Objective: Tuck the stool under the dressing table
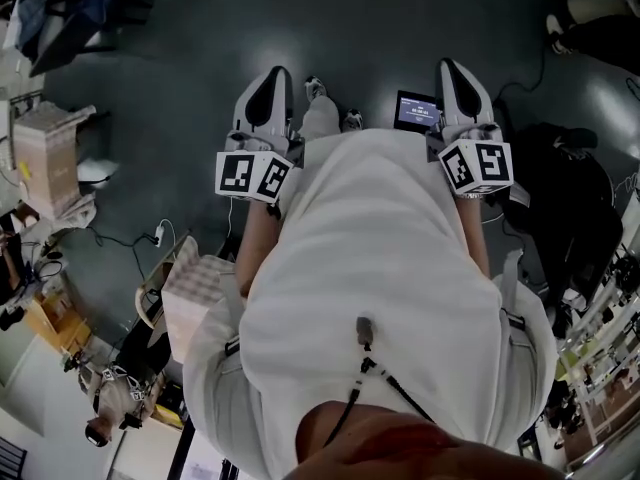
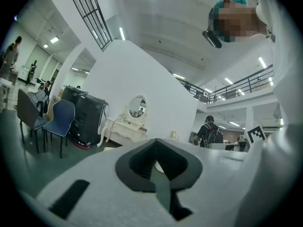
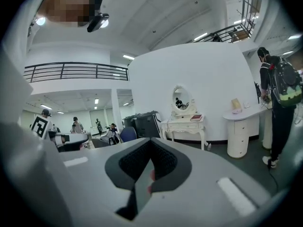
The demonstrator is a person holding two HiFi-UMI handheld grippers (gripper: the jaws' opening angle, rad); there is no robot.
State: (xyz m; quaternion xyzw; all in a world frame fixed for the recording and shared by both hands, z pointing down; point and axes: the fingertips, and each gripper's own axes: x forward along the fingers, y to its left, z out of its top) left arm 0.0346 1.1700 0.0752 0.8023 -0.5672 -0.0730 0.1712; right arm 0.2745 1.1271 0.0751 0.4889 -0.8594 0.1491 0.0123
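Note:
A white dressing table (image 3: 184, 122) with an oval mirror (image 3: 181, 100) stands far off against a curved white wall; the left gripper view shows the same dressing table (image 2: 129, 127) further away. I cannot make out a stool in any view. My left gripper (image 1: 275, 76) and right gripper (image 1: 450, 70) are held out level in front of the person's white-clad body, over the dark floor. Both are shut with nothing between their jaws, as the left gripper (image 2: 157, 155) and right gripper (image 3: 150, 150) show in their own views.
A black cabinet (image 2: 87, 119) and a blue chair (image 2: 60, 119) stand left of the dressing table. A white round cabinet (image 3: 238, 131) stands to its right, with a person wearing a backpack (image 3: 279, 93) beside it. Boxes (image 1: 45, 153) and cables lie on the floor at left.

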